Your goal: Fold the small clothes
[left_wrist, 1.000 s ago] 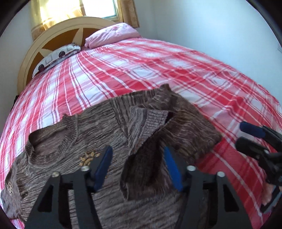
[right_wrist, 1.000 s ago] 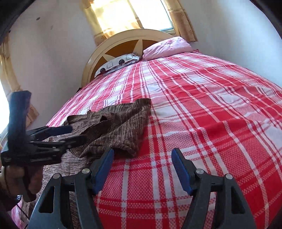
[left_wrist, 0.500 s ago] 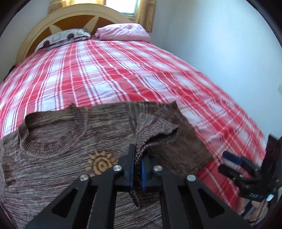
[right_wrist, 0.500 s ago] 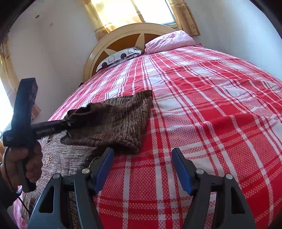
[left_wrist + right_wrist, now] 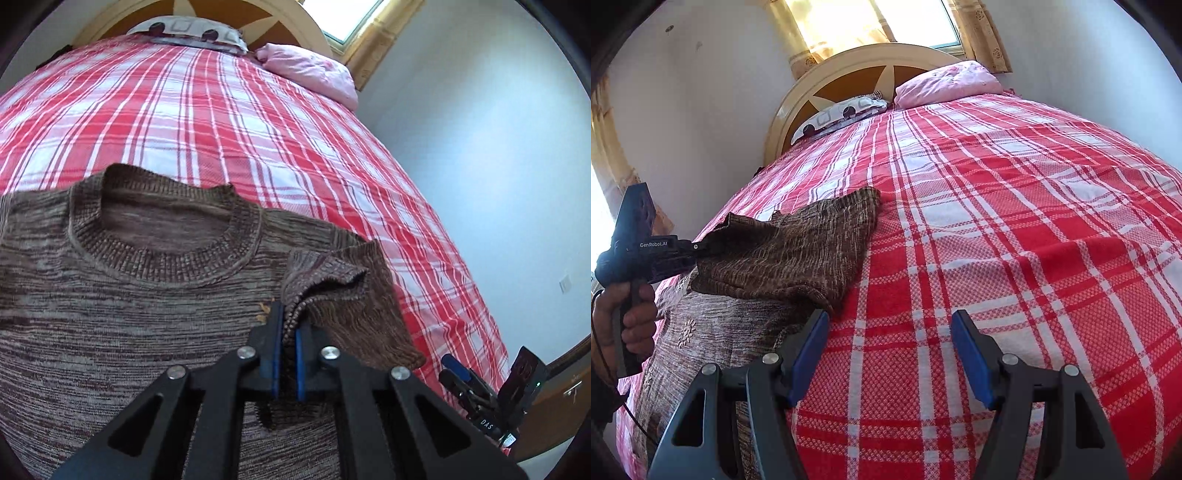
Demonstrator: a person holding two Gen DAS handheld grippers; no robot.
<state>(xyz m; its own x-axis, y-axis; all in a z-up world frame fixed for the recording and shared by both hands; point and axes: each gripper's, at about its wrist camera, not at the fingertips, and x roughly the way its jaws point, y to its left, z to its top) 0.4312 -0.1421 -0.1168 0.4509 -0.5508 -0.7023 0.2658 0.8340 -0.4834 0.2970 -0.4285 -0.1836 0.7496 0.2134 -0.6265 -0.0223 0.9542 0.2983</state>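
Note:
A brown knitted sweater [image 5: 110,302] lies flat on the red plaid bed, round collar toward the headboard. Its right sleeve [image 5: 343,295] is folded over the chest. My left gripper [image 5: 286,332] is shut on the ribbed cuff of that sleeve and holds it just above the sweater's chest. In the right wrist view the sweater [image 5: 783,254] lies at the left, with the left gripper [image 5: 701,249] pinching the sleeve. My right gripper [image 5: 890,354] is open and empty above the bedspread, just right of the sweater's edge; it also shows in the left wrist view [image 5: 458,373].
The red and white plaid bedspread [image 5: 1015,221] covers the whole bed. A pink pillow [image 5: 949,83] and a patterned pillow [image 5: 842,112] lie by the cream headboard [image 5: 857,62]. White walls stand on both sides, a curtained window behind.
My left gripper closed on the sleeve cuff and carried it leftward over the sweater's chest. The right gripper stayed open and barely moved.

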